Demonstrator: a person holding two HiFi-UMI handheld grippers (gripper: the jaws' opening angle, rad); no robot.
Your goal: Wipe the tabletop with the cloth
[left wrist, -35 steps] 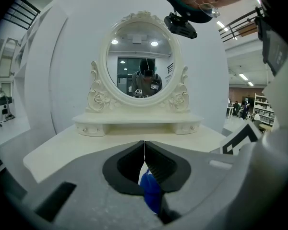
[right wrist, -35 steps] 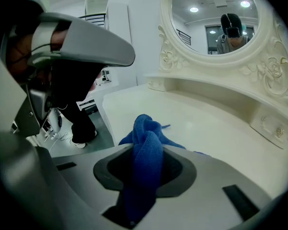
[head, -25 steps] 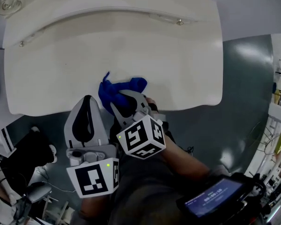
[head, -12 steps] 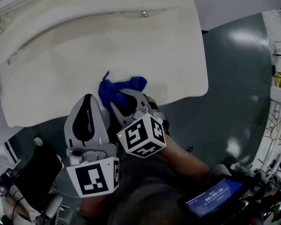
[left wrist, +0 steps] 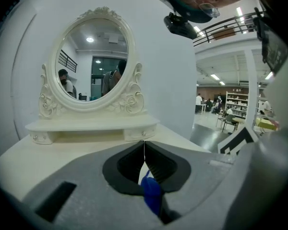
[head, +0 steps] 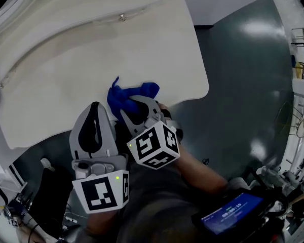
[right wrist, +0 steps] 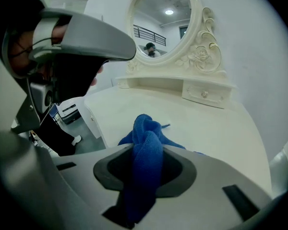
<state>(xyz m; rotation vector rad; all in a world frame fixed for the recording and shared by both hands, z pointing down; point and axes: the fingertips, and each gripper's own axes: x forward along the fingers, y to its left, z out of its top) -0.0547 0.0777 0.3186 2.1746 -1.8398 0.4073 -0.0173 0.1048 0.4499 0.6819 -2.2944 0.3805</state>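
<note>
A bunched blue cloth (head: 133, 95) lies on the white dressing-table top (head: 91, 59), close to its front edge. My right gripper (head: 137, 103) is shut on the cloth; in the right gripper view the cloth (right wrist: 146, 147) fills the gap between the jaws and spills out ahead onto the tabletop (right wrist: 201, 128). My left gripper (head: 95, 107) hangs just left of it over the table's front edge, its tips touching. In the left gripper view the left gripper (left wrist: 144, 145) is shut, and a bit of blue cloth (left wrist: 151, 195) shows through the opening behind the tips.
An oval mirror (left wrist: 92, 63) in a carved white frame stands on a low drawer shelf (left wrist: 93, 128) at the back of the table. Dark floor (head: 243, 95) lies right of the table's rounded corner. A screen device (head: 232, 212) sits at lower right, and cables and gear at lower left.
Both grippers and the cloth have slid together along the tabletop toward its right corner. The table's right edge is now much nearer to the cloth. The grip is unchanged.
</note>
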